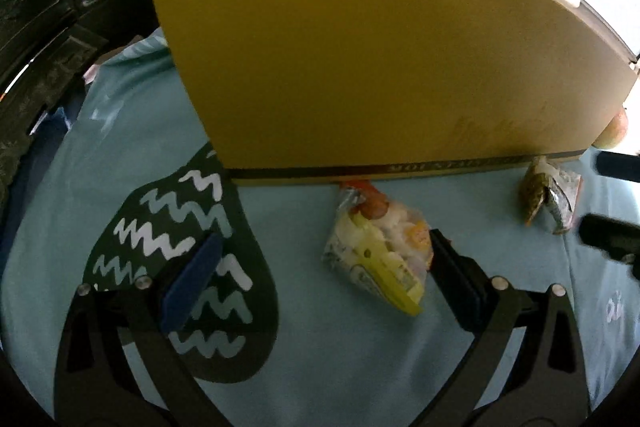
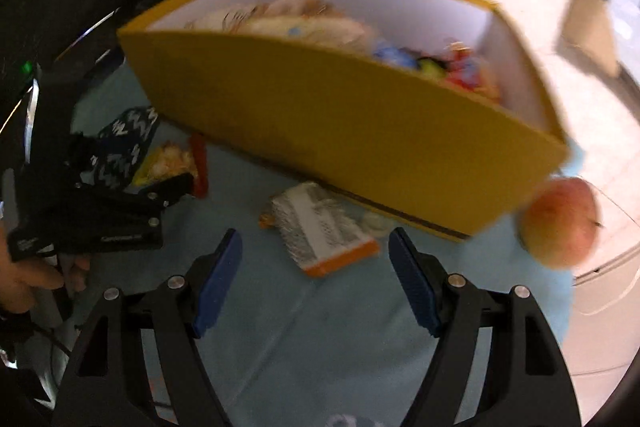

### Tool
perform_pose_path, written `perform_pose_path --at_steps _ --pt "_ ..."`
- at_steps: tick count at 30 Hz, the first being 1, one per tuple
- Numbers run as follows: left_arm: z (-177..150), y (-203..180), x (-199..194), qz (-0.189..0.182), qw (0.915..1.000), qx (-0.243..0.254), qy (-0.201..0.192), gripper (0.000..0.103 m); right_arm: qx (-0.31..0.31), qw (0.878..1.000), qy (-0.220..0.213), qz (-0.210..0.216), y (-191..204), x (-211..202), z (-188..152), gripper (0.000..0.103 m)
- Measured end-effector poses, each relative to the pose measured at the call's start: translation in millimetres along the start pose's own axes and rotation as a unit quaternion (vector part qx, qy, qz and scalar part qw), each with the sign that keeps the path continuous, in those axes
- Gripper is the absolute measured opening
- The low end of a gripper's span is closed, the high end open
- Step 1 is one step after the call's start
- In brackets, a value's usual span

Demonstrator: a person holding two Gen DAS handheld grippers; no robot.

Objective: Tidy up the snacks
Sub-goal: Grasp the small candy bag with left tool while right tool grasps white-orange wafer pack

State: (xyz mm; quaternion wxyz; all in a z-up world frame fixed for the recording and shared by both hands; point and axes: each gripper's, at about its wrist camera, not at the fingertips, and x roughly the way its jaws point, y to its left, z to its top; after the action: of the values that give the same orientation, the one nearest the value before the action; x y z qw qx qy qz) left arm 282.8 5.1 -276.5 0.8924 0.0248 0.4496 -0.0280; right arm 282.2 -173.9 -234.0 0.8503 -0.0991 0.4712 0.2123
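Both grippers sit closest to the lens, jaws spread wide, nothing between the pads; left gripper [image 1: 316, 283] hangs over the clear snack bag [image 1: 378, 255], right gripper [image 2: 316, 279] over the silver-and-orange packet [image 2: 324, 231]; neither is gripping yet, both released.

Biggest thing in shot: yellow box [image 2: 340, 131], open-topped, already holding a heap of wrapped snacks [image 2: 304, 19] at the far wall and toward the right end; that's the drop zone, I'd judge. It stands on a light blue cloth [image 1: 100, 187] w/ a dark zigzag patch [image 1: 188, 267].

Next down: an apple [image 2: 560, 223] at the box's right corner, touching or just beside the wall, can't tell which; not wrapped, prob. not this step's target.

Then the two loose items, both lying flat on the cloth just in front of the box's near wall; the clear bag's top end nearly touches the base stripe; the packet's far corner tucks close under the box edge.

How to do it well, as I read it: left side, bag sits off-centre, hard up by the right finger [image 1: 452, 267]; shift right so it centres before closing, else one pad just shoves it. Right side, packet is flat and thin, lined up approx between the pads; come down to the cloth, pinch across the narrow width, lift clear of the box wall before swinging over the rim. Crinkly film may slip; squeeze firm, move slow.
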Motion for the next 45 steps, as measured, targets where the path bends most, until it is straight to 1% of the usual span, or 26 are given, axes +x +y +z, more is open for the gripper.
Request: perform_pose_path --at_steps 2,5,7,10,11,12,13,14,15,16,17,21,22,25,27,28,29,30,31,32,34,37,43,45 --pt "2 -1 5 -0.002 1.0 0.001 0.005 0.101 -0.024 1.0 0.005 -0.003 6 12 6 0.076" --pt "13 -5 16 -0.003 1.0 -0.008 0.002 0.101 -0.047 0.998 0.039 -0.021 10 37 13 0.076" --pt "15 -6 20 -0.004 0.9999 -0.011 0.0 0.101 -0.046 0.997 0.055 -0.018 11 48 13 0.076" --pt "18 -6 24 -0.009 0.9999 -0.013 0.002 0.101 -0.022 0.999 0.048 -0.002 6 50 10 0.076" --pt "18 -6 24 -0.01 0.9999 -0.01 0.002 0.101 -0.014 0.999 0.048 -0.001 5 50 10 0.075" --pt "18 -7 24 -0.015 0.9999 -0.007 0.001 0.101 -0.01 0.999 0.048 -0.003 6 49 10 0.071" --pt "16 -8 22 -0.023 0.9997 0.001 -0.002 0.099 -0.005 0.999 0.046 -0.004 4 48 9 0.064" --pt "15 -10 19 -0.03 0.9994 0.012 -0.008 0.087 0.001 0.999 0.046 -0.003 3 47 8 0.061" --pt "14 -13 17 -0.036 0.999 0.021 -0.014 0.08 0.007 0.999 0.046 -0.004 1 46 8 0.052" --pt "13 -16 15 -0.041 0.9985 0.031 -0.018 0.069 0.015 0.999 0.046 -0.002 -2 45 7 0.047" --pt "11 -19 13 -0.045 0.9982 0.036 -0.02 0.06 0.02 0.999 0.045 -0.003 -3 43 5 0.044" --pt "6 -17 9 -0.056 0.9976 0.036 -0.021 0.055 0.014 0.999 0.039 -0.011 1 36 -9 0.043" --pt "6 -17 7 -0.057 0.9975 0.038 -0.021 0.052 0.017 0.999 0.038 -0.01 2 34 -12 0.043" --pt "-1 -13 9 -0.055 0.9974 0.042 -0.021 0.052 0.024 0.999 0.034 -0.011 6 30 -21 0.043" --pt "-1 -14 10 -0.042 0.9977 0.047 -0.024 0.055 0.025 0.999 0.034 -0.013 7 31 -22 0.043" --pt "-3 -21 3 -0.038 0.9978 0.048 -0.024 0.057 0.024 0.999 0.035 -0.015 10 33 -20 0.043" --pt "-4 -20 3 -0.032 0.9982 0.045 -0.023 0.066 0.023 0.999 0.037 -0.016 11 34 -19 0.043" --pt "-6 -17 4 -0.022 0.9989 0.037 -0.02 0.072 0.023 0.999 0.037 -0.016 12 35 -18 0.043" --pt "-2 -18 4 -0.017 0.9993 0.03 -0.016 0.084 0.022 0.999 0.037 -0.016 12 36 -16 0.043" --pt "-1 -13 7 -0.011 0.9998 0.014 -0.008 0.094 0.022 0.999 0.037 -0.016 13 37 -16 0.043" --pt "1 -9 11 -0.008 1.0 0.0 0.0 0.099 0.02 0.999 0.038 -0.015 18 41 -12 0.043" --pt "1 -13 12 0.0 0.9999 0.012 0.002 0.101 0.019 0.999 0.035 -0.015 19 41 -9 0.044" --pt "4 -14 14 -0.009 0.9999 0.008 0.004 0.101 0.021 0.999 0.032 -0.015 12 36 -15 0.044" --pt "3 -15 12 -0.019 0.9997 0.015 -0.002 0.093 0.021 0.999 0.031 -0.015 11 35 -16 0.044"
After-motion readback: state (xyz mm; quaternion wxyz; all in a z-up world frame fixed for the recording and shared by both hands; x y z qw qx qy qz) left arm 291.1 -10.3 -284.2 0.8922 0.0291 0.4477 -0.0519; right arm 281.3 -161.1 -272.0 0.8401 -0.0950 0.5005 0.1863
